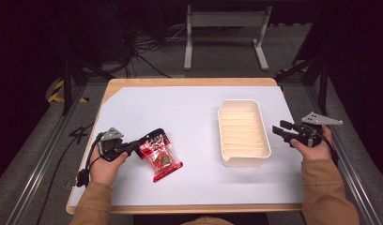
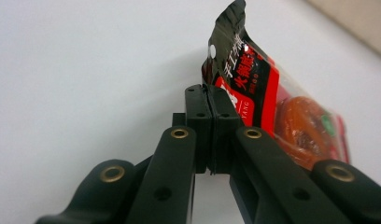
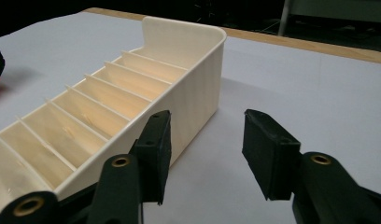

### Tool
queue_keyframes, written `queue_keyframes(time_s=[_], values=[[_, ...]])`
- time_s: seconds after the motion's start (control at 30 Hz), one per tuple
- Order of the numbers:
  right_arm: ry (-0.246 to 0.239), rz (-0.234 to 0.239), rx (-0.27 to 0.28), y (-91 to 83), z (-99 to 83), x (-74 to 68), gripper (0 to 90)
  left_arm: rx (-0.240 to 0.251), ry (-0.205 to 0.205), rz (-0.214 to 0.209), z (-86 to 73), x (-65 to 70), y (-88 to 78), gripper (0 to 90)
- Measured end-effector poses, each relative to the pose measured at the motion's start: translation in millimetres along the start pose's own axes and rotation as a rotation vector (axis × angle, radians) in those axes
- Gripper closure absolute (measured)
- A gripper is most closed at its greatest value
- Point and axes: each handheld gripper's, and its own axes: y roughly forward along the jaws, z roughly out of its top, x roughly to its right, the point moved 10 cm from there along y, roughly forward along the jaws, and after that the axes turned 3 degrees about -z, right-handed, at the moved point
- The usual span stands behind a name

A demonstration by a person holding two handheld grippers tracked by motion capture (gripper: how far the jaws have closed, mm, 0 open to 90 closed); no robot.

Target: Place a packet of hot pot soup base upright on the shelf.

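Standing by the worktop [image 1: 189, 117], I see it is the biggest thing, covered with a white sheet. Next in size is the cream tray [image 1: 243, 132] with thin walls that split it into slots. It sits just in front of the right hand-held gripper [image 1: 279, 130], close to that gripper's left jaw in the right gripper view. Every slot I can see is bare.

Smaller is the red snack bag [image 1: 159, 154]. It is right at the tip of the left hand-held gripper [image 1: 143, 139], far from the tray. The left hand-held gripper [image 2: 210, 100] has its jaws pressed tight on the black top edge of the snack bag [image 2: 254, 93]. That edge is lifted and the rest hangs down toward the sheet.

The right hand-held gripper [image 3: 205, 144] holds nothing. Its jaws stand partly apart, with only the sheet between them, and they touch nothing that I can see.

I think the job is to put the bag in the tray. The grab looks done. Carrying it over, dropping it in a slot and letting go are all left.

Some things are hard to tell. The jaws hide how much of the bag's edge they pinch. From above, I cannot tell if the bag's low end rests on the sheet. The near end of the tray [image 3: 109, 102] is cut off in the right gripper view.
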Motion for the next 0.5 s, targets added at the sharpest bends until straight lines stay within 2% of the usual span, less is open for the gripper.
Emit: queue_keyframes(time_s=[0.13, 0.3, 0.4, 0.5], values=[[-0.007, 0.011, -0.005, -2.7, 1.9, -2.2, 57.4, 0.014, 0.014, -0.004, 7.6, 9.0, -7.6, 89.0], [-0.016, 0.035, -0.013, -7.8, 5.6, -9.3, 61.5, 0.055, 0.032, -0.043, 22.6, 28.4, -22.1, 89.1], [-0.021, 0.045, -0.013, -9.5, 7.8, -12.9, 62.5, 0.066, 0.058, -0.054, 28.2, 36.9, -26.7, 89.2], [-0.028, 0.059, -0.007, -11.9, 11.5, -17.1, 62.7, 0.058, 0.104, -0.058, 32.2, 44.9, -30.8, 89.2]])
